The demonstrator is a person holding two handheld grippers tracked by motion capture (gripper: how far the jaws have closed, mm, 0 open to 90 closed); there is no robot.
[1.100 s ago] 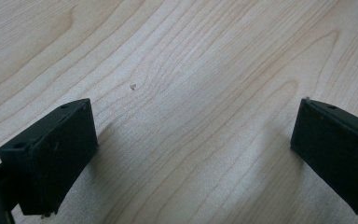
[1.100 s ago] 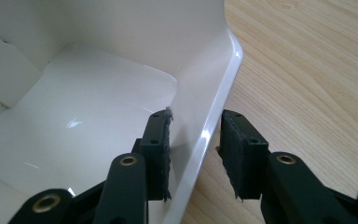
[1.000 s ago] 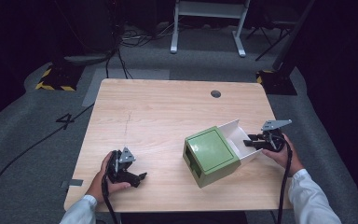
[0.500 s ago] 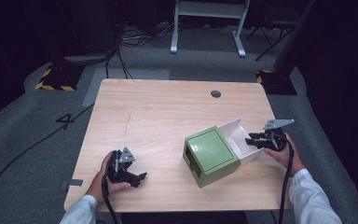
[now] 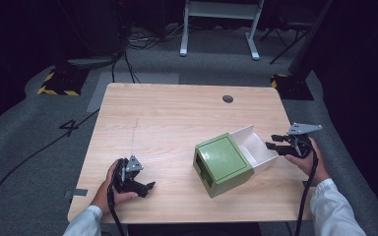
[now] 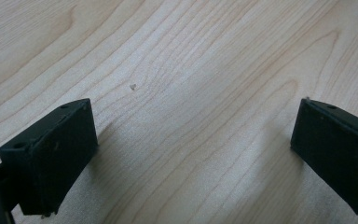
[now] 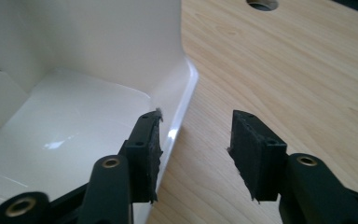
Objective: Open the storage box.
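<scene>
A green box [image 5: 223, 162] lies on the wooden table [image 5: 167, 123], with its white inner drawer [image 5: 256, 147] slid out toward the right. My right gripper [image 5: 271, 142] is at the drawer's outer end, open; in the right gripper view its jaws straddle the drawer's thin front wall [image 7: 179, 109], one jaw inside the drawer and one outside, with a gap left between them. The drawer's white floor [image 7: 65, 140] looks bare. My left gripper [image 5: 147, 187] rests low near the table's front left, open, with only bare wood [image 6: 191, 112] between its jaws.
A round cable hole [image 5: 228, 99] sits in the table's far right part. Beyond the table are a grey floor with cables [image 5: 128, 54], a white frame stand [image 5: 216, 24] and a yellow-black striped base [image 5: 56, 88].
The right gripper has shifted slightly at the drawer's end. The left gripper and the box stay where they were.
</scene>
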